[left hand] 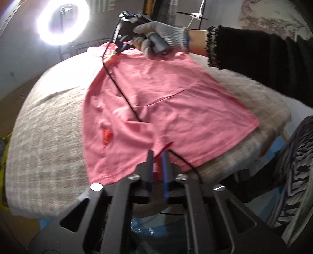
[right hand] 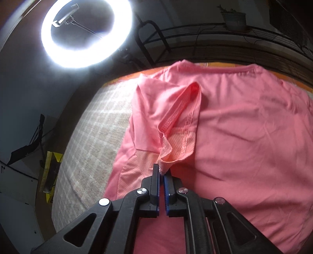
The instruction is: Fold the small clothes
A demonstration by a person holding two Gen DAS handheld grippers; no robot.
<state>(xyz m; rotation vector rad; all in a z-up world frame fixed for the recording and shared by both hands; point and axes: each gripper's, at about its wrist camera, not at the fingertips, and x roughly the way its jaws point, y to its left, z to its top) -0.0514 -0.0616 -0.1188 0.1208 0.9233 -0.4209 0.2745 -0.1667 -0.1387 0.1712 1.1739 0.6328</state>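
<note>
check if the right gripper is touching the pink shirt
Touching. The right wrist view shows the right gripper with its jaws closed on a bunched fold of the pink shirt, lifting it.

Glowing ring light, grey checked blanket, potted plant.

No text, label, brand or number can be read in either view; pale letter-like marks on the dark wall are too blurred to make out.
</note>
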